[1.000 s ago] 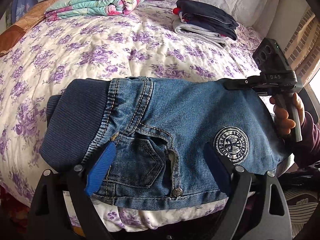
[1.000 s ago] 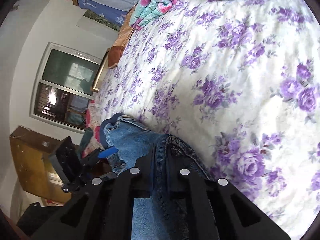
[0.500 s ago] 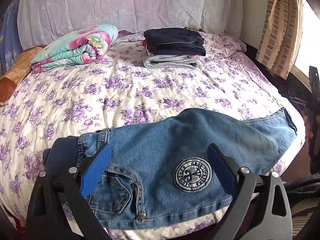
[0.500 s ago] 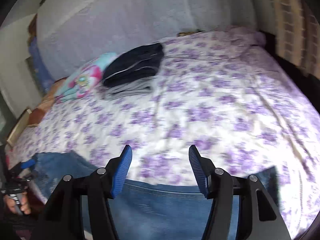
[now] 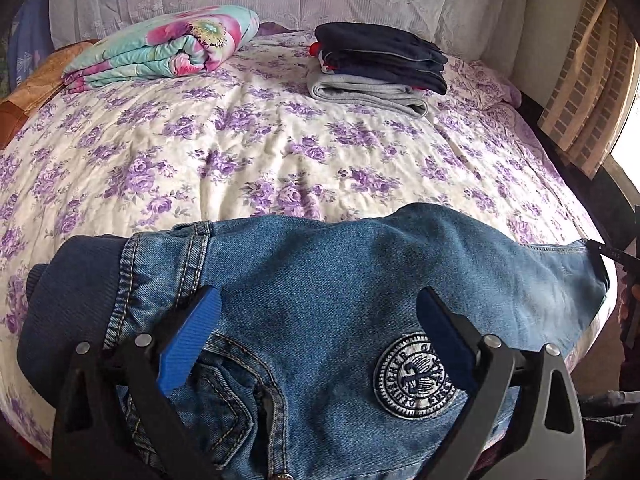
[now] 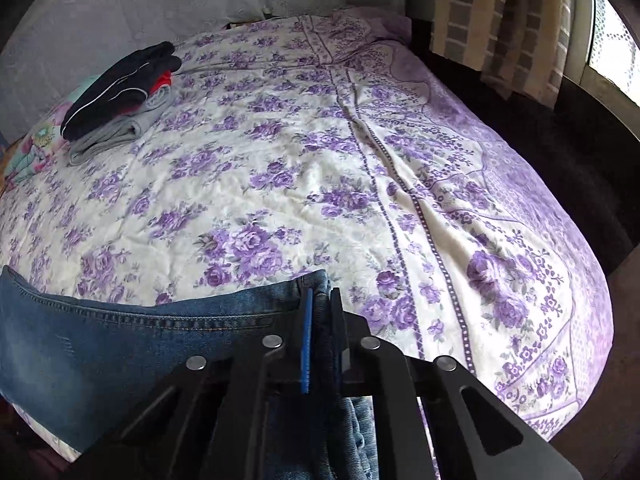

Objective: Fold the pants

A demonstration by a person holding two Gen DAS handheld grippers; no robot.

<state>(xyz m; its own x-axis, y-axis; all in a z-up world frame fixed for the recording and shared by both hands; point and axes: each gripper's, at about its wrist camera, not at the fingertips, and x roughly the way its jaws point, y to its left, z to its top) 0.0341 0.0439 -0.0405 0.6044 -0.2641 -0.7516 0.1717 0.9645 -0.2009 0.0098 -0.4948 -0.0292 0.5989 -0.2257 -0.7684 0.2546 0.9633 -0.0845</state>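
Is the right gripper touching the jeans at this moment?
Touching. The right wrist view shows the right gripper shut on the jeans, denim hem pinched between its pads.

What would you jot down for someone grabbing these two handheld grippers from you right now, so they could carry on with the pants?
Left gripper: open, jaws spread above the waist end of the blue denim pants, gripping nothing.
Right gripper: shut on the pants' hem end, denim pinched between its pads.
The pants lie sideways along the near edge of the purple-flowered bedspread, round embroidered patch facing up.
A stack of folded dark and grey clothes sits at the far side.
Done: pants seem laid out lengthwise, one end gripped.
Left: probably grip the waist, fold, and add to the stack.
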